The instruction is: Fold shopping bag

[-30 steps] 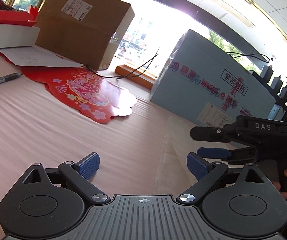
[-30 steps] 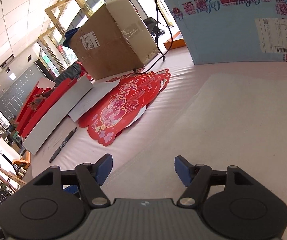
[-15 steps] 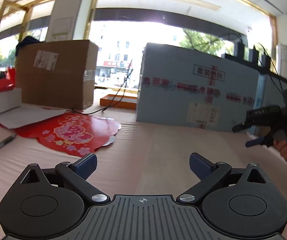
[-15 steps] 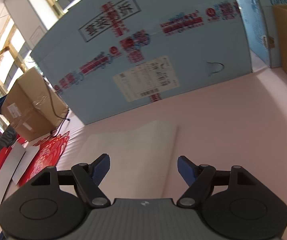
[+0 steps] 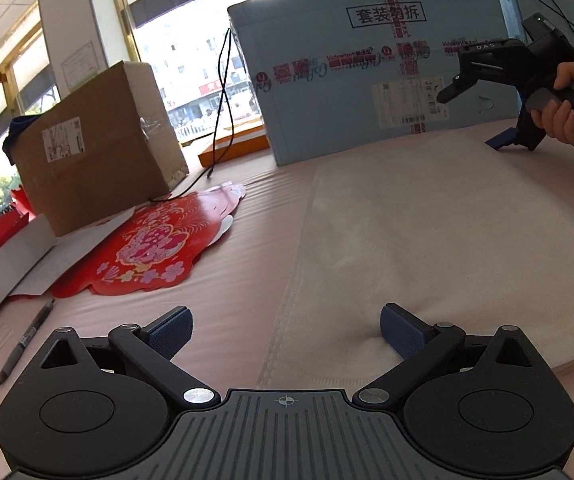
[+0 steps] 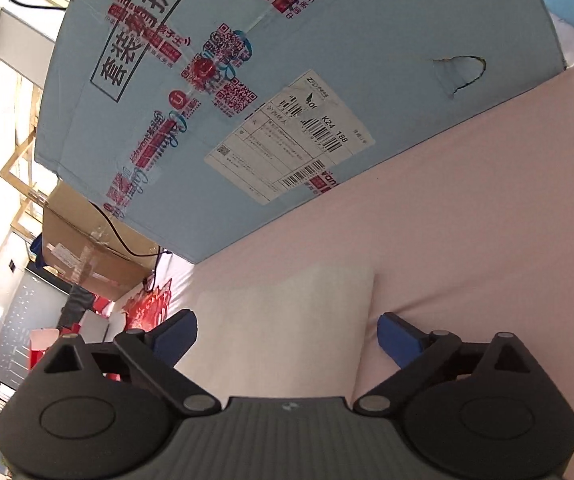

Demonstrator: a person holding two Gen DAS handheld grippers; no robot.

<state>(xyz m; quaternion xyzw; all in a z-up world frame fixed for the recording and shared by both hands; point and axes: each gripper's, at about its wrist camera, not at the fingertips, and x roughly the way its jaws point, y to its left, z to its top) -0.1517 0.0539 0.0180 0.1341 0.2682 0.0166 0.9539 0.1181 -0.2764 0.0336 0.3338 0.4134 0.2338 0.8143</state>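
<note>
White nonwoven shopping bag lies flat on the pink worktop, filling the right half of the left wrist frame. The left tool is spread wide over its near corner, one pad pressing the fabric. The right tool gapes open, straddling the bag's far corner, lower centre.
</note>
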